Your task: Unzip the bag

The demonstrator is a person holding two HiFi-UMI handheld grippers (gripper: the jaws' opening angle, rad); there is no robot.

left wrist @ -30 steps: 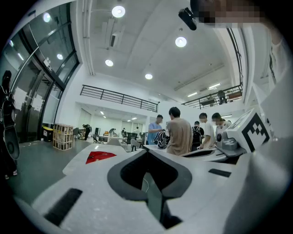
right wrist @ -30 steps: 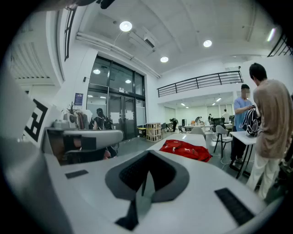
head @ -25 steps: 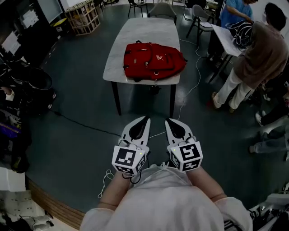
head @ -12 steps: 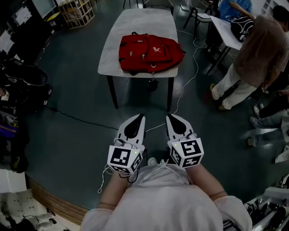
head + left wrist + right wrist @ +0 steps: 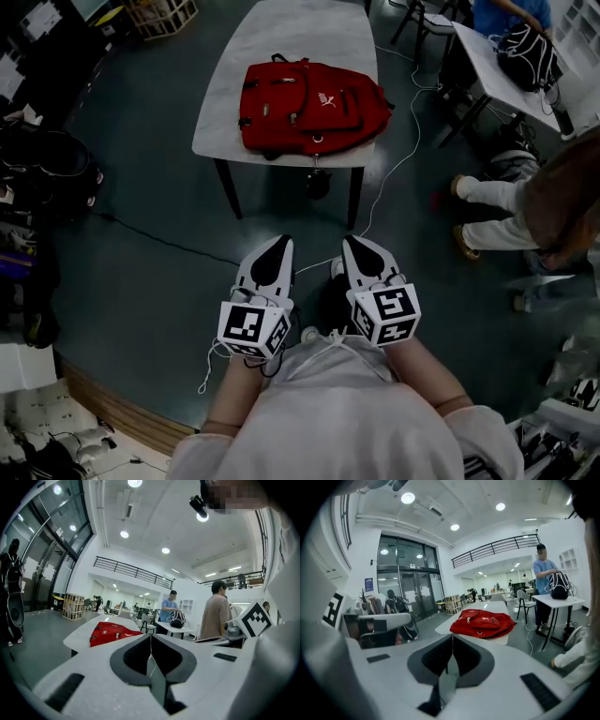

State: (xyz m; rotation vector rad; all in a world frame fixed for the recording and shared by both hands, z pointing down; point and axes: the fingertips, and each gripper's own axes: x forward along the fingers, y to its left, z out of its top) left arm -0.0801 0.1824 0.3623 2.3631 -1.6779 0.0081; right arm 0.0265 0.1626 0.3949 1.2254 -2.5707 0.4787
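On the pale tabletop point(image 5: 281, 47) ahead lies the red bag point(image 5: 314, 106), flat with its front pockets up and, as far as I can judge, its zips all closed. It sits toward the near edge, with a small loop or pull hanging just over that edge. Open floor point(image 5: 159, 253) separates it from the person, so the step in hand looks like the approach — nothing on the bag appears touched yet.

The left gripper point(image 5: 280, 244) and right gripper point(image 5: 352, 244) are held side by side close to the body, well apart from the bag. Each has its jaws pressed together tip to tip with nothing between them. The next move calls for closing that gap, then parting the jaws to steady the fabric and pinch a zip pull.

Only the head view gives the layout from above, including a white cable point(image 5: 403, 169) on the floor and a standing person point(image 5: 553, 202) at the right. The right gripper view shows the bag side-on, with small pale pulls on its pockets, and a person in blue point(image 5: 544, 578) beside a black backpack point(image 5: 559, 585). The left gripper view — more oblique — catches only a red sliver of the bag, plus a wooden crate point(image 5: 72, 606) far left.
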